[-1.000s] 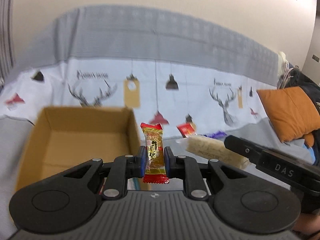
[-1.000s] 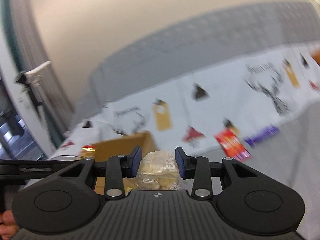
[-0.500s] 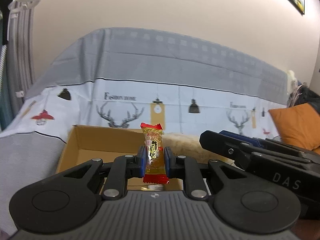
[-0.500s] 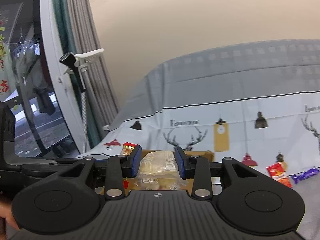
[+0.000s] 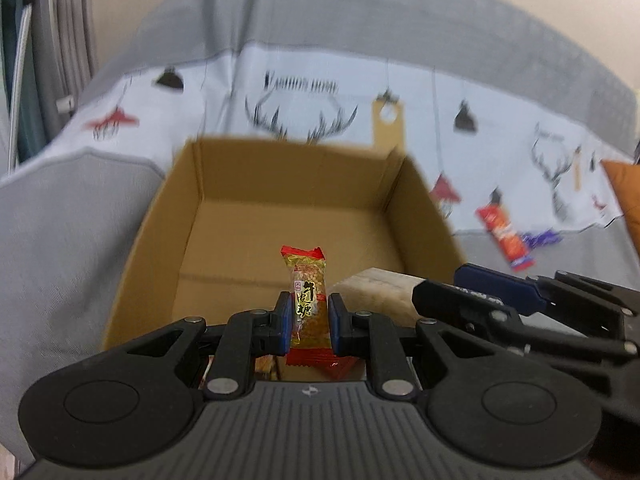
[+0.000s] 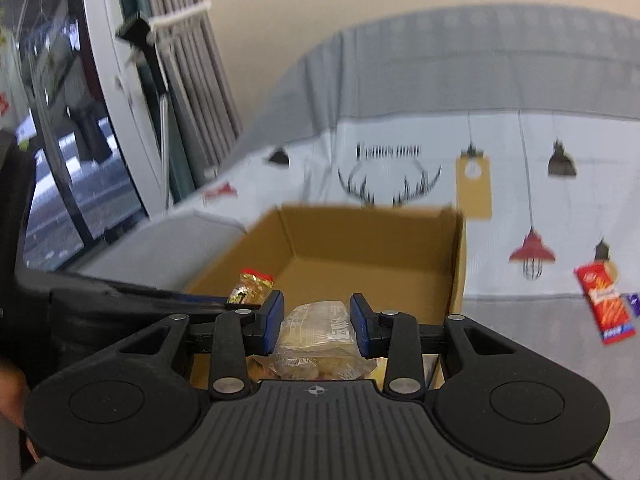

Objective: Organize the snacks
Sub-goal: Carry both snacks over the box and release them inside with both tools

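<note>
My left gripper (image 5: 308,322) is shut on a red-and-gold candy packet (image 5: 307,304), held upright over the near edge of an open cardboard box (image 5: 280,216). My right gripper (image 6: 317,326) is shut on a clear pack of pale biscuits (image 6: 316,334) over the same box (image 6: 360,248). The right gripper and its biscuit pack (image 5: 380,290) show at the right of the left wrist view. The candy packet (image 6: 250,286) and the left gripper show at the left of the right wrist view. The box's far part looks empty; its near floor is hidden by the grippers.
The box sits on a sofa covered with a grey and white deer-print cloth (image 5: 360,112). A red snack packet (image 5: 505,236) and a purple wrapper (image 5: 540,238) lie on the cloth right of the box. An orange cushion (image 5: 628,192) is far right. Curtains and a window (image 6: 80,140) stand at left.
Both grippers have moved over the box and tilted down toward it, each still holding its snack. The box now looks larger and closer in both views.
</note>
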The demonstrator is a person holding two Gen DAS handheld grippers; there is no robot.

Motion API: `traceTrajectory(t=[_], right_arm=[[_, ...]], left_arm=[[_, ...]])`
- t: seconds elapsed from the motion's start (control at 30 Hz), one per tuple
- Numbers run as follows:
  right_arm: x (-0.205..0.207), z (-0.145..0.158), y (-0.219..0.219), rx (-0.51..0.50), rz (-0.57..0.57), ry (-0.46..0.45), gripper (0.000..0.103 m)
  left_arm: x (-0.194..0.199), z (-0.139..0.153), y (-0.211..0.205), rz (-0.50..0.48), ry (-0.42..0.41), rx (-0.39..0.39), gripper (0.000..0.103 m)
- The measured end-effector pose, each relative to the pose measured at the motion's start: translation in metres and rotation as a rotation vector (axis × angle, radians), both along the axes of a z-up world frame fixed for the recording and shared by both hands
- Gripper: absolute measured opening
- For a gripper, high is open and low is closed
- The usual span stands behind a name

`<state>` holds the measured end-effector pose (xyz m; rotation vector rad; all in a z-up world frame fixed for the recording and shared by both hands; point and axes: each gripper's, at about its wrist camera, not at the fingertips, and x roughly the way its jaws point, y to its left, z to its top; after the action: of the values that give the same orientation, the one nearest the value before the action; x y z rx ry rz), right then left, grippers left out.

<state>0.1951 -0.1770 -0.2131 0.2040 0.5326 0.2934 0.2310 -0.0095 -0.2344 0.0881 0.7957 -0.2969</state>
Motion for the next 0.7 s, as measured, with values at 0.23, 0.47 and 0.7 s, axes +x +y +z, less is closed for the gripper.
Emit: traceTrajectory(t=[0.23,0.47,0.7], right_arm=[[-0.002,-0.044,0.006,-0.004,0.071,0.017,0.038],[-0.002,-0.057,0.009,0.01,0.113,0.021,0.039],[-0.013,-0.037,-0.029,0.12,0.042,-0.062,0.094]], left_arm=[[0.01,-0.041,0.008,0.042,0.105,0.027,0.02],[0.007,-0.041,0.011,0.064,0.113,0.048,0.02],[-0.011,0.001,0.005,0.138,-0.033,0.031,0.099]])
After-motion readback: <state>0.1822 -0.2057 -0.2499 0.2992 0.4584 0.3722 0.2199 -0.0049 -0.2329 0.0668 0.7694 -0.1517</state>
